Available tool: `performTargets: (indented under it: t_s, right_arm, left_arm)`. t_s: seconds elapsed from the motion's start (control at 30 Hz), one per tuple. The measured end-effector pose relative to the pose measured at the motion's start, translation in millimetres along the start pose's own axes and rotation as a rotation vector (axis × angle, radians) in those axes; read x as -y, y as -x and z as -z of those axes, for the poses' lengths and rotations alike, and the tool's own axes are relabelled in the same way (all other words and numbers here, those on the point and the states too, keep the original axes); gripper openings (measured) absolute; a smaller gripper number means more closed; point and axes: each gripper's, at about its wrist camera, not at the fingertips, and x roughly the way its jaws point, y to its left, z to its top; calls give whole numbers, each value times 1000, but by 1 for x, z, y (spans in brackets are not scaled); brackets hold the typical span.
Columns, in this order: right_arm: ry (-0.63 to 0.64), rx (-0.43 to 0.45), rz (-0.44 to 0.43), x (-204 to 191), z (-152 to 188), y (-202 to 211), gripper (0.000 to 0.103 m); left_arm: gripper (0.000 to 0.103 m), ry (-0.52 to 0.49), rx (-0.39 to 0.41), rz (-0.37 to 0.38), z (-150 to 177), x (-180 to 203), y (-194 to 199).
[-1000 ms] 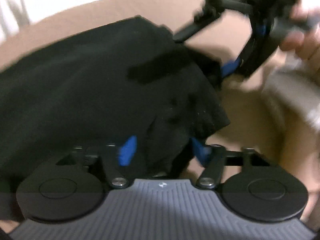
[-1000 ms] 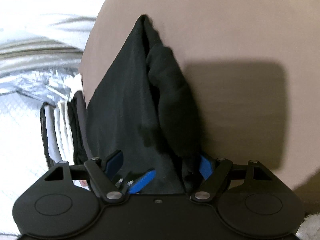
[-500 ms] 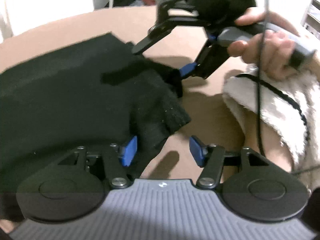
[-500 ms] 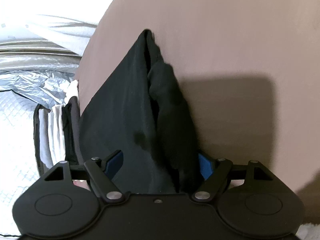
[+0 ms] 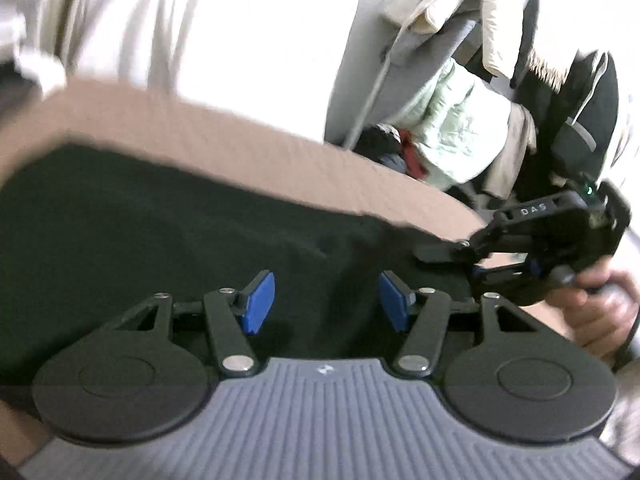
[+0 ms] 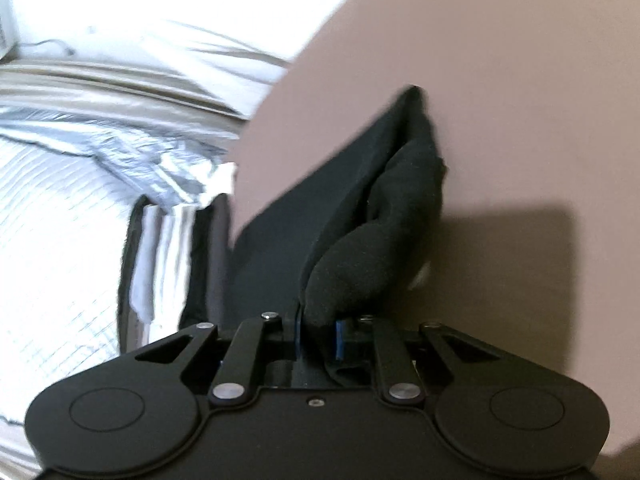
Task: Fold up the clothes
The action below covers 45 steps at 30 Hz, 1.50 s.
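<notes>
Black garment [image 6: 332, 216] bunches in the pinched right gripper [image 6: 317, 338]; left gripper [image 5: 327, 300] hovers spread wide, holding nothing.

Black linkages, silver screws, blue fingers [image 5: 260, 300], ribbed grey housing.

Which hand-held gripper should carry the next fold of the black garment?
Right hand-held gripper: it is shut on a bunched edge of the black garment. The left hand-held gripper is open, holding nothing.
</notes>
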Motion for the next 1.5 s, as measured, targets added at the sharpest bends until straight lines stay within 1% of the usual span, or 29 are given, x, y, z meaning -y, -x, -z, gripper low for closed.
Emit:
performTargets:
  t_s: [0.03, 0.07, 0.13, 0.17, 0.23, 0.3, 0.33, 0.37, 0.43, 0.47, 0.53, 0.57, 0.67, 0.8, 0.83, 0.87, 0.9, 0.93, 0.97, 1.0, 1.07, 1.1, 1.13, 1.2, 1.27, 1.33, 1.37, 1.43, 1.5]
  right_arm:
    - [24, 4, 7, -4, 1, 0, 18]
    - [44, 6, 17, -7, 2, 0, 18]
    - [47, 12, 12, -5, 4, 1, 18]
    - [40, 14, -4, -4, 3, 1, 18]
    - [53, 19, -33, -3, 1, 4, 18]
    - [106, 33, -31, -13, 2, 3, 18]
    - [149, 35, -22, -19, 3, 2, 18]
    - [195, 34, -14, -24, 5, 1, 18]
    - [276, 27, -7, -35, 11, -1, 18]
    - [316, 27, 6, -41, 14, -2, 17]
    - [393, 26, 37, -51, 21, -5, 17]
    - [409, 16, 27, -53, 22, -6, 17]
    - [428, -6, -26, -57, 22, -10, 17]
    - [468, -5, -49, -60, 25, -7, 17]
    - [473, -5, -63, -59, 27, -5, 17]
    - [478, -3, -80, -58, 27, -2, 17]
    - [485, -1, -96, -57, 27, 2, 17]
    - [495, 3, -107, -58, 27, 2, 17]
    - [507, 7, -111, -60, 27, 2, 17]
    - [521, 10, -107, -61, 28, 0, 17]
    - [541, 11, -97, -62, 28, -5, 17]
    - [542, 16, -92, -63, 28, -8, 17]
    - [542, 20, -85, -66, 27, -10, 17]
    - [561, 26, -72, -77, 24, -15, 17]
    - [619, 18, -69, -99, 22, -24, 17]
    - [671, 6, -89, -124, 22, -36, 16]
    - [697, -5, -99, -137, 22, -44, 16]
    - [754, -40, -108, -166, 23, -68, 16]
    - [800, -73, -110, -188, 25, -102, 16]
  left_arm:
    - [59, -40, 1, 4, 2, 7, 1]
    - [67, -81, 2, 8, 4, 14, 1]
    - [78, -162, 4, 17, 8, 28, 3]
    - [79, -211, 5, -1, 11, 35, 2]
    - [79, -253, -18, -4, 17, 41, -1]
    - [80, -224, -52, 34, 20, 44, -5]
    - [84, -208, -55, 41, 21, 45, -7]
    - [89, -197, -54, 41, 22, 45, -7]
    - [93, -182, -48, 21, 22, 44, -5]
    - [93, -175, -46, 9, 23, 43, -4]
    - [93, -147, -33, 17, 25, 37, -1]
    - [93, -134, -23, 17, 28, 36, -2]
    - [93, -101, 3, -30, 33, 34, -17]
    - [95, -23, 15, 1, 31, 31, -26]
    - [93, -15, 25, 19, 30, 31, -27]
    - [76, -19, 39, 33, 30, 32, -26]
    - [63, -35, 43, 33, 29, 33, -26]
    - [43, -52, 31, 23, 27, 34, -27]
    - [33, -66, 14, 11, 25, 34, -29]
    - [32, -65, 1, 14, 23, 33, -30]
    - [26, -22, -8, 18, 18, 26, -31]
    - [24, -14, -12, 12, 16, 25, -32]
    - [22, -34, -12, -9, 13, 27, -31]
    - [21, -47, 22, -44, 3, 23, -15]
    - [21, -47, 62, -73, -7, 17, 5]
    - [21, -47, 102, -103, -17, 12, 24]
    - [19, -47, 122, -118, -22, 9, 33]
    - [18, -14, 147, -176, -32, -9, 54]
    - [18, -1, 162, -259, -38, -30, 74]
